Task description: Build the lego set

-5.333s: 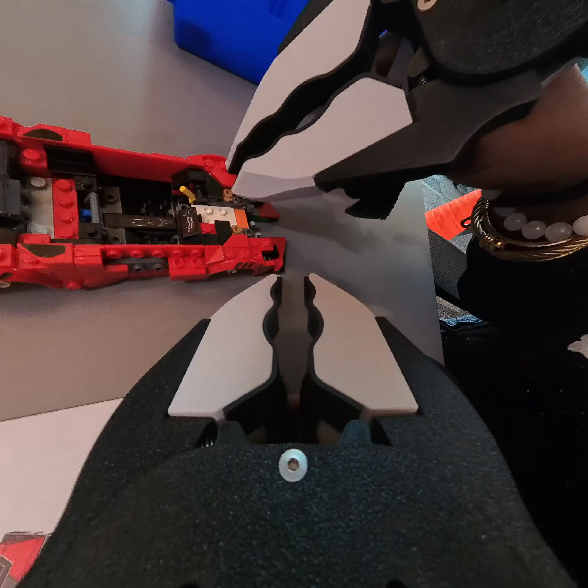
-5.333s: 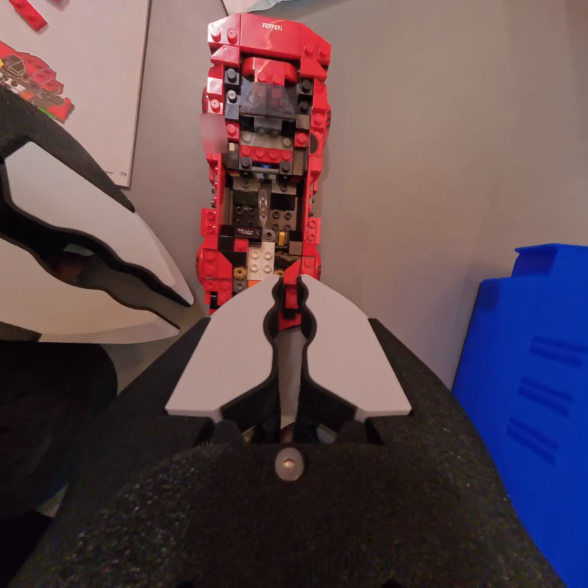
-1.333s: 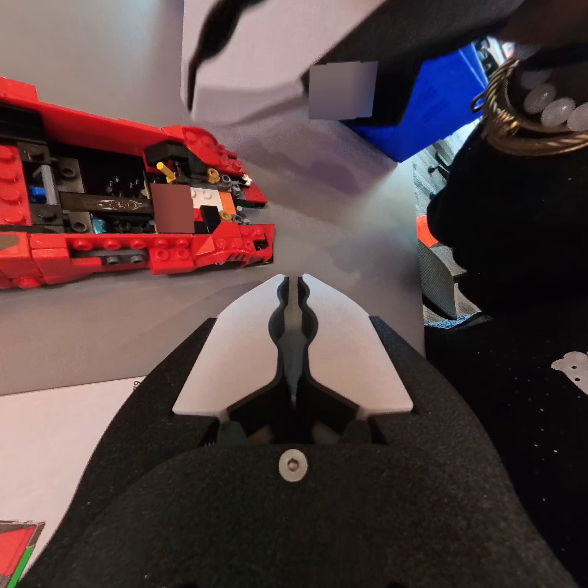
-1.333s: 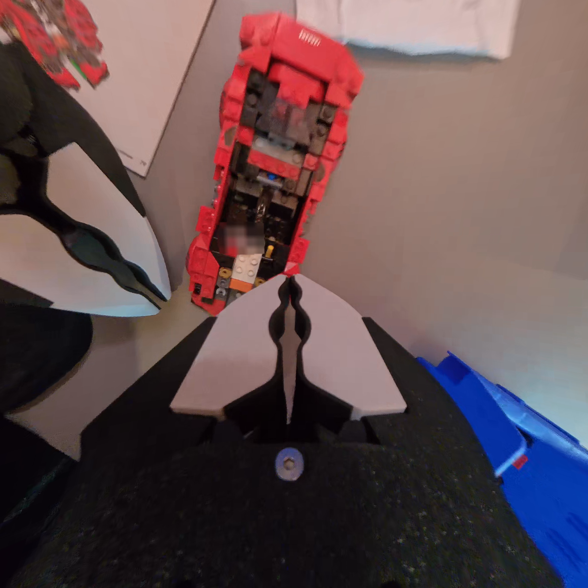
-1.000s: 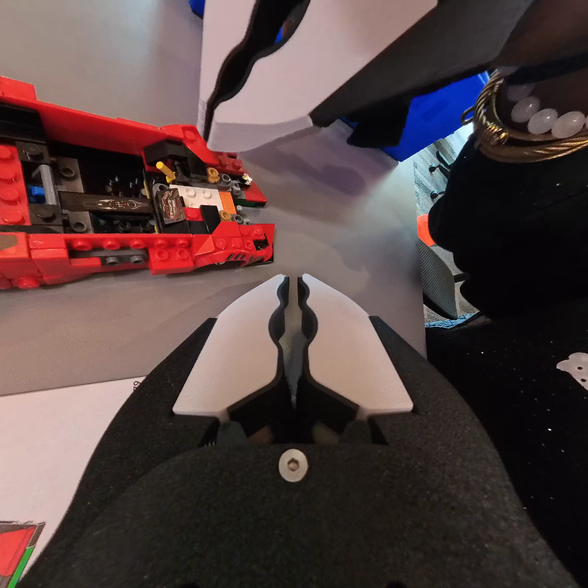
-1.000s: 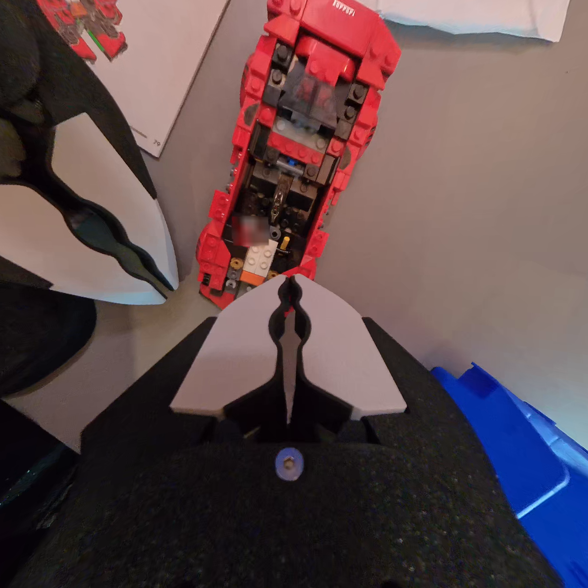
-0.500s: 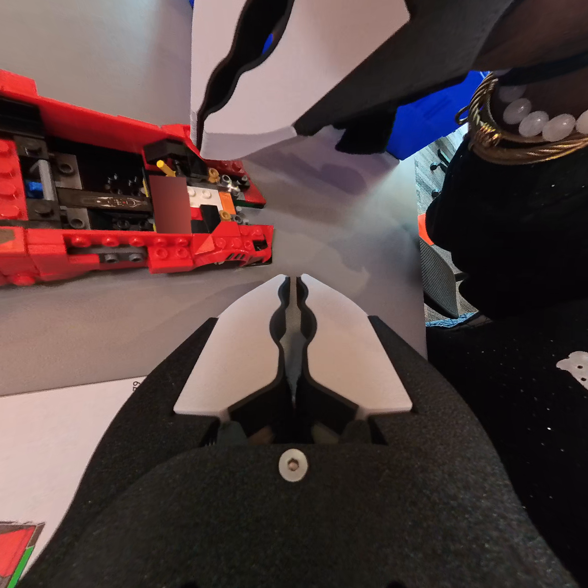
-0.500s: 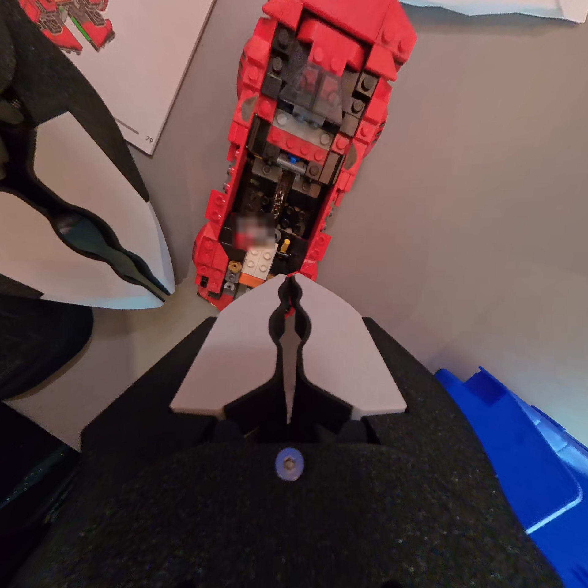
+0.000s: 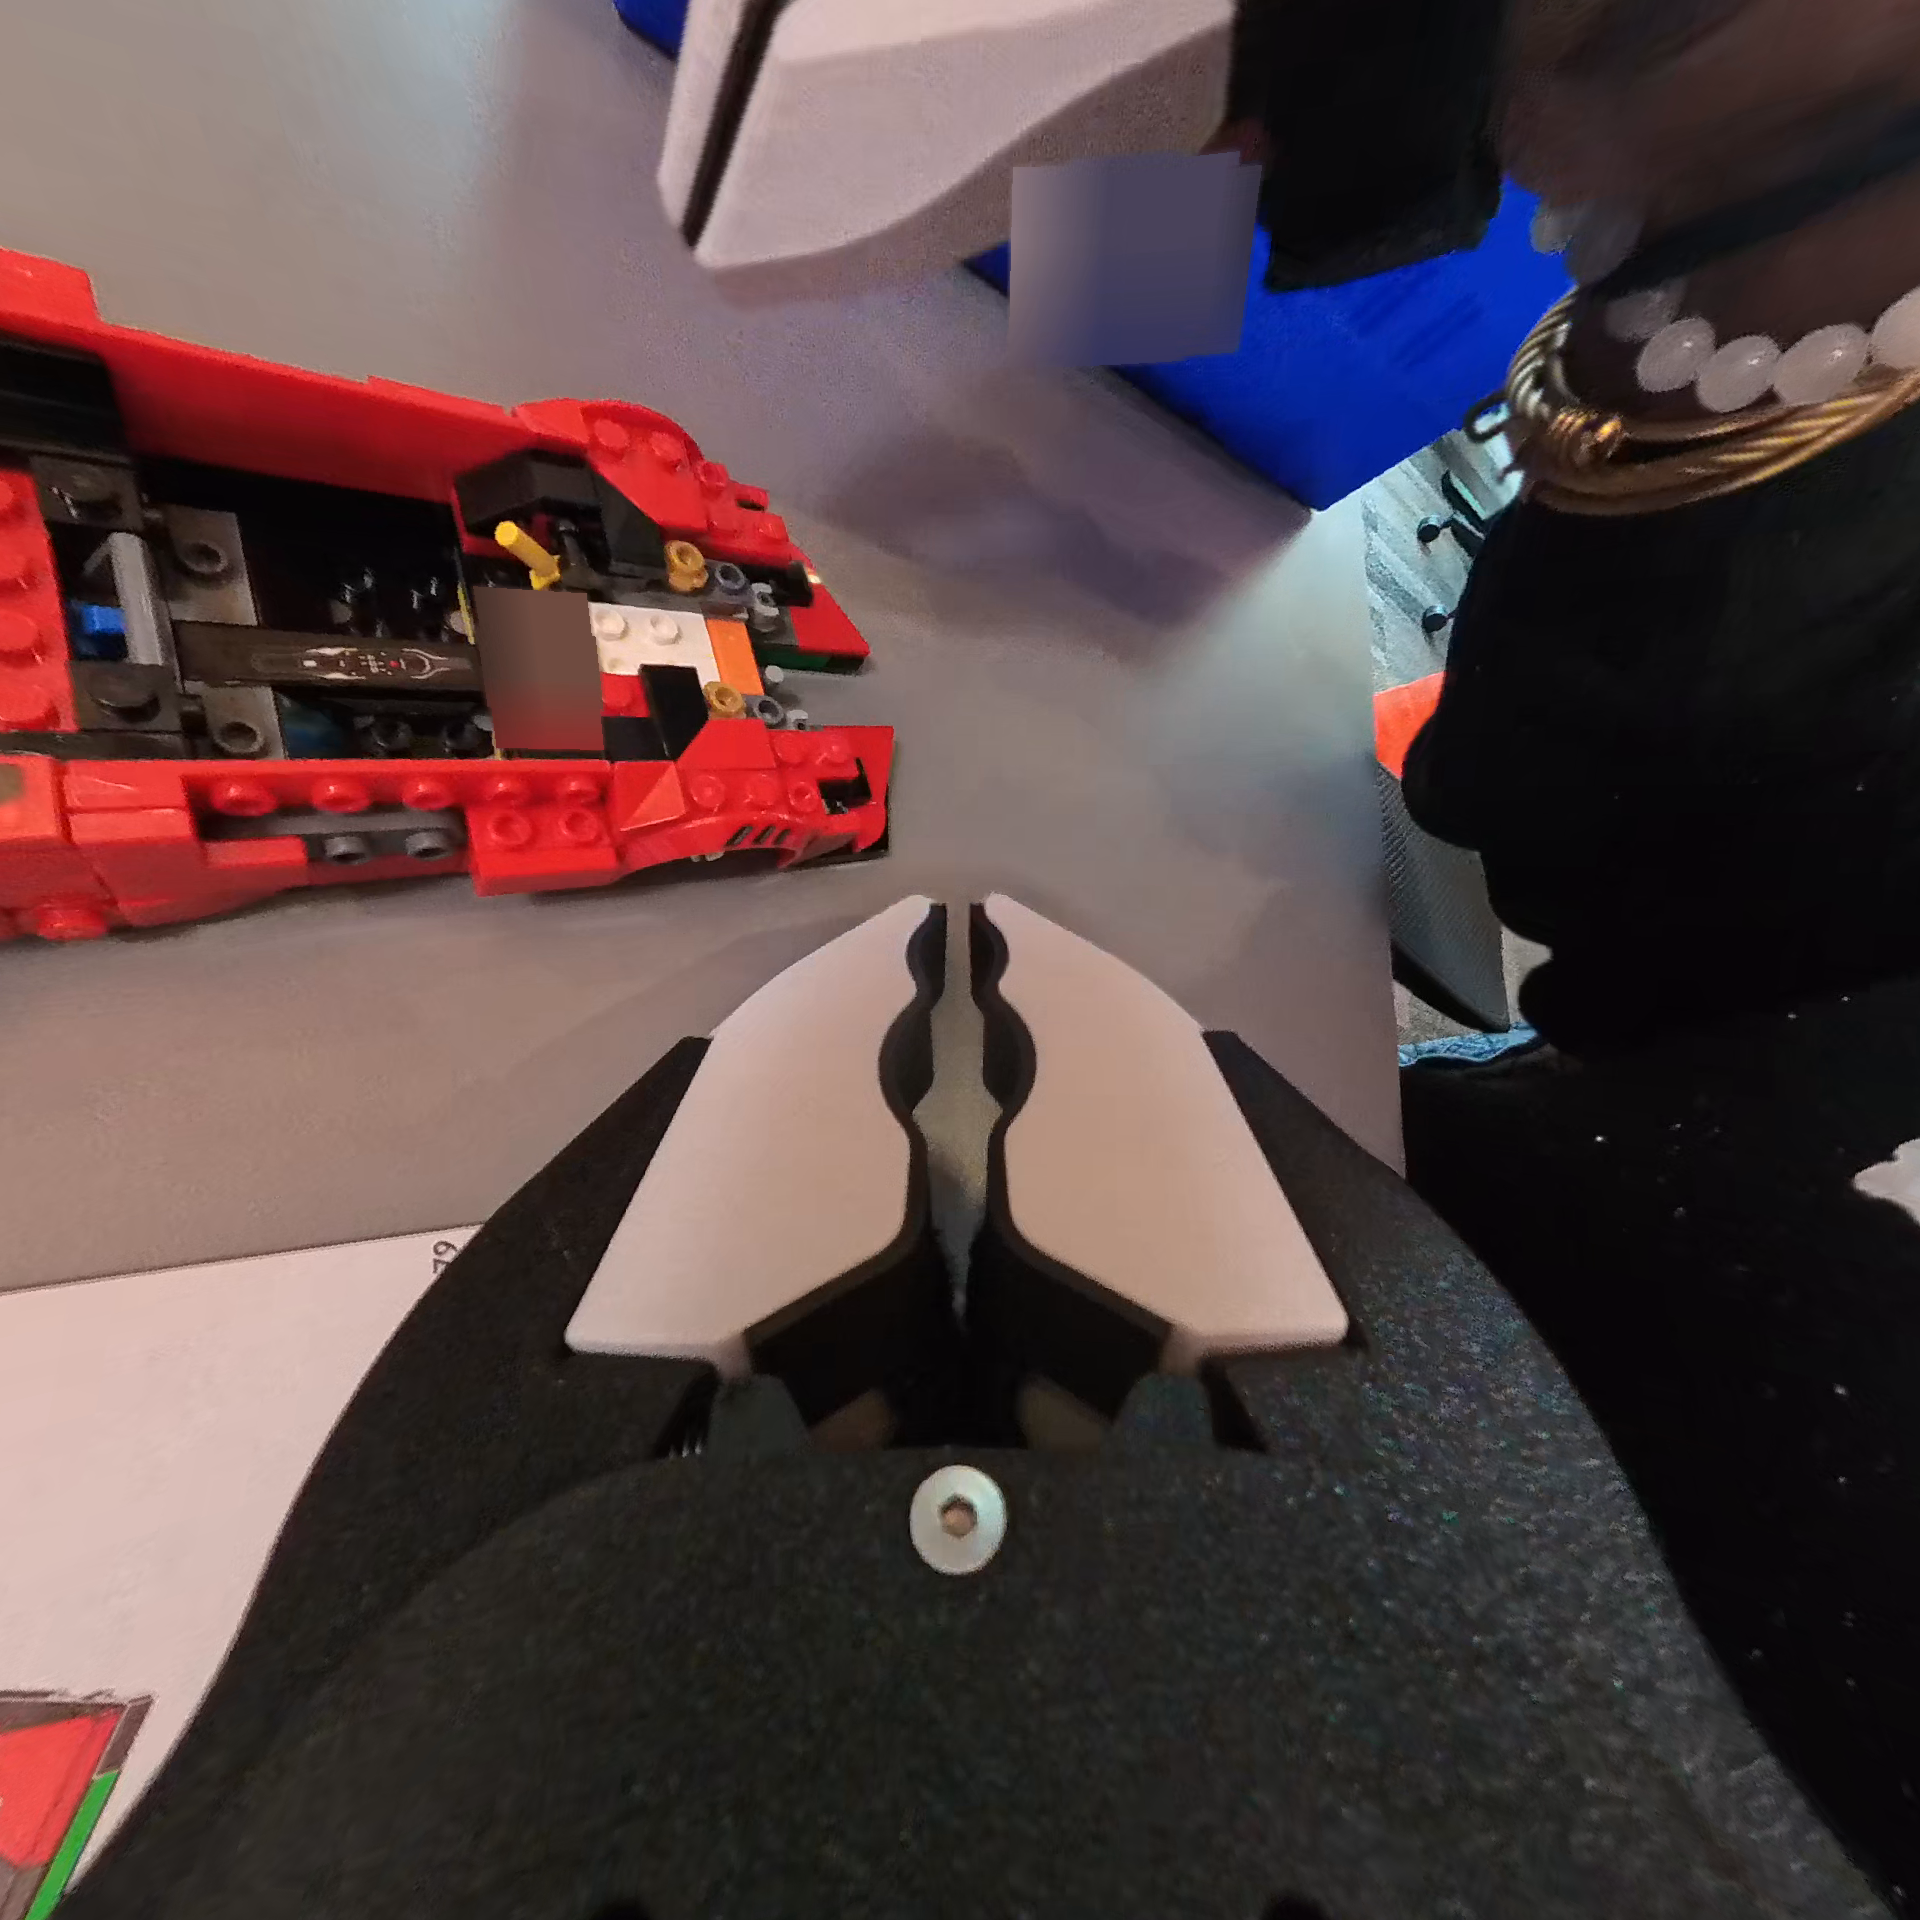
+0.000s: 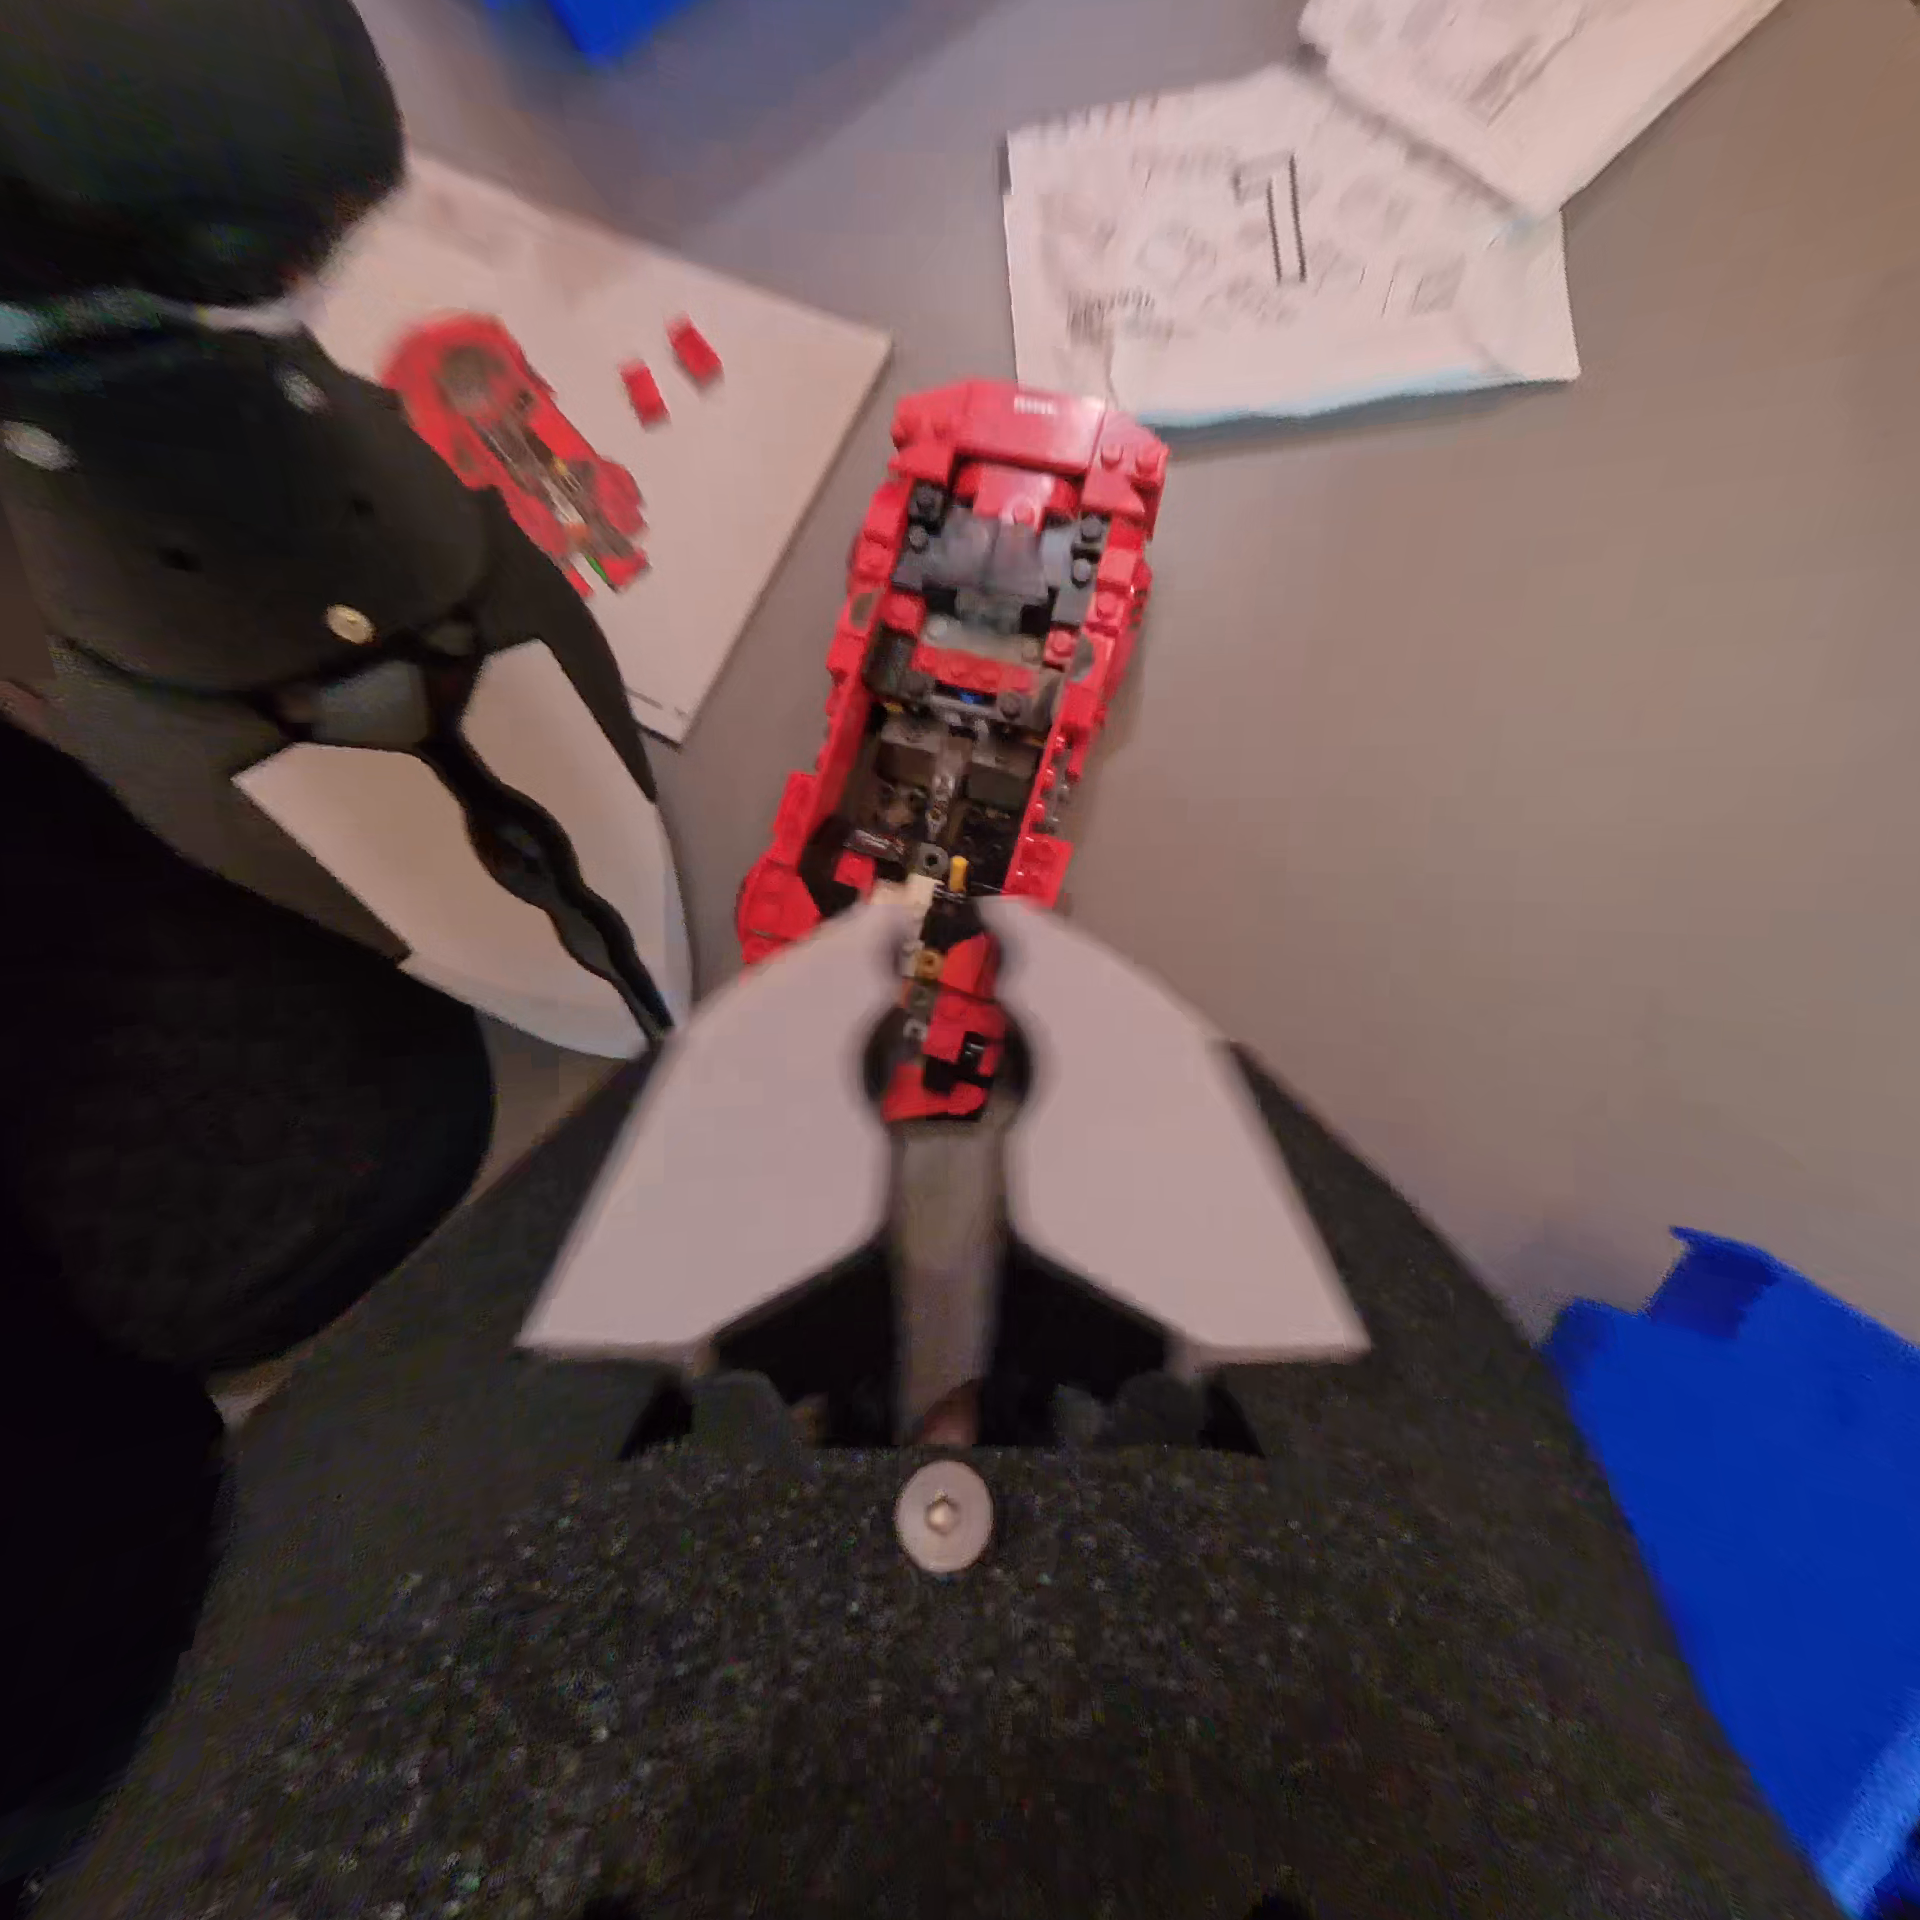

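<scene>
A partly built red Lego car [image 9: 343,665] lies on the grey table, its open black interior facing up. It also shows in the right wrist view [image 10: 987,644]. My left gripper [image 9: 956,906] is shut and empty, just off the car's near end. It shows at the left of the right wrist view [image 10: 644,1013]. My right gripper [image 10: 940,912] is blurred, raised above the car's near end, its jaws a little apart with nothing between them. The car's end shows through the gap. It appears at the top of the left wrist view [image 9: 717,208].
An instruction booklet [image 10: 748,457] lies left of the car with two small red pieces [image 10: 670,374] on it. White papers [image 10: 1299,260] lie beyond the car. A blue bin [image 10: 1766,1507] stands at the right. A person's braceleted wrist [image 9: 1714,374] holds the right gripper.
My right gripper has lifted up and back from the car, and its jaws have parted slightly. The left gripper and the car have stayed in place.
</scene>
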Available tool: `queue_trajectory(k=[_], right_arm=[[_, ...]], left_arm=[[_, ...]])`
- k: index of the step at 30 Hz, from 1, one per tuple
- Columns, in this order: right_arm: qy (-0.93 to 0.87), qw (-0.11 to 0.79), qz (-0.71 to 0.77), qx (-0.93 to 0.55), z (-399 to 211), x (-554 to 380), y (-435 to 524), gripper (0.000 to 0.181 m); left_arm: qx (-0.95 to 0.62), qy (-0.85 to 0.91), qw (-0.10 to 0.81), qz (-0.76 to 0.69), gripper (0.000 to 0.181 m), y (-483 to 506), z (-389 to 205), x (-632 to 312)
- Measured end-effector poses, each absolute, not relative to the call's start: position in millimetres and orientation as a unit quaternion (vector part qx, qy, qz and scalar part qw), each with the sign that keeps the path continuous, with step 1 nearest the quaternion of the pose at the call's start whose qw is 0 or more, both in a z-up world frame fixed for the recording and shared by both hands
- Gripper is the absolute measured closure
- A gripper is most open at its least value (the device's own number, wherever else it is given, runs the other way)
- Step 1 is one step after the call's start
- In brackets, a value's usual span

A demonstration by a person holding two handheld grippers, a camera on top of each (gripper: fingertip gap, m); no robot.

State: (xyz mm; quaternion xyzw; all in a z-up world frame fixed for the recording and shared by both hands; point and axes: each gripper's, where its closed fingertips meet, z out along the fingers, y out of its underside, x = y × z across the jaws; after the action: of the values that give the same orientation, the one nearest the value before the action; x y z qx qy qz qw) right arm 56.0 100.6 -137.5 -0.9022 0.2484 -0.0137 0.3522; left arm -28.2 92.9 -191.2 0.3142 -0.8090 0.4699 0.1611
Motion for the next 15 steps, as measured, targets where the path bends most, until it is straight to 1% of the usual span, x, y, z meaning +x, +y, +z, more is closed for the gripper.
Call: queue_trajectory(k=[2, 4, 7, 9, 11, 15], right_arm=[[0.282, 0.389, 0.026, -0.877, -141.7, 51.8, 98.0, 0.137], [0.286, 0.412, 0.046, -0.864, -149.6, 45.9, 97.6, 0.107], [0.283, 0.411, 0.051, -0.865, -166.0, 39.3, 97.7, 0.095], [0.279, 0.411, 0.058, -0.866, -174.7, 36.0, 98.7, 0.093], [0.275, 0.428, 0.088, -0.856, -173.4, 27.2, 102.7, 0.102], [0.287, 0.441, 0.095, -0.845, -171.7, 16.6, 99.0, 0.112]], left_arm=[[0.316, -0.815, 0.146, 0.463, 0.173, 99.3, -192.3, -27.5], [0.324, -0.821, 0.124, 0.452, 0.161, 107.0, -192.8, -21.6], [0.337, -0.819, 0.106, 0.452, 0.15, 112.8, -188.9, -12.3], [0.342, -0.818, 0.103, 0.45, 0.141, 113.7, -184.8, -8.7], [0.339, -0.822, 0.094, 0.448, 0.138, 114.4, -183.9, -5.0], [0.34, -0.825, 0.088, 0.442, 0.137, 117.7, -182.8, -4.2]])
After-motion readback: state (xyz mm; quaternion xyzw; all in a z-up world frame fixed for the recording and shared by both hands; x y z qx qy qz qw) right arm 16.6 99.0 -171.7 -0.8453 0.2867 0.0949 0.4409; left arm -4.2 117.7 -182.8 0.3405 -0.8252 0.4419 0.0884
